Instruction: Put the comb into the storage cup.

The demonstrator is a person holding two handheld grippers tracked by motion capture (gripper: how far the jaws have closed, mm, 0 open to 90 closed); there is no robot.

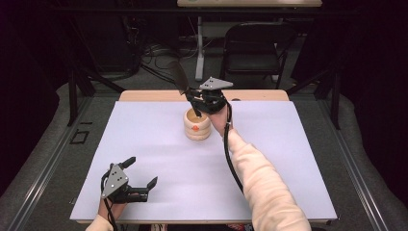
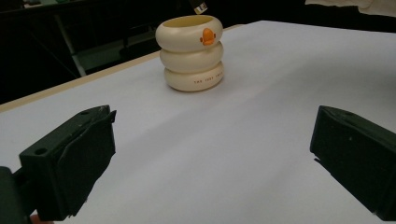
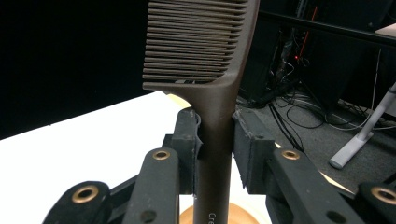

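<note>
L gripper idle near table front edge, jaws wide, empty. Cup mid-far. R gripper over it, clamped on comb handle, prob. to stand it in cup.

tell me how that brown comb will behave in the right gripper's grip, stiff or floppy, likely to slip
Probably stiff: the comb stands straight above the right gripper with no bend. Its handle looks smooth, so it may slip or pivot. Clamped low with the toothed head high, it could twist if bumped.
</note>
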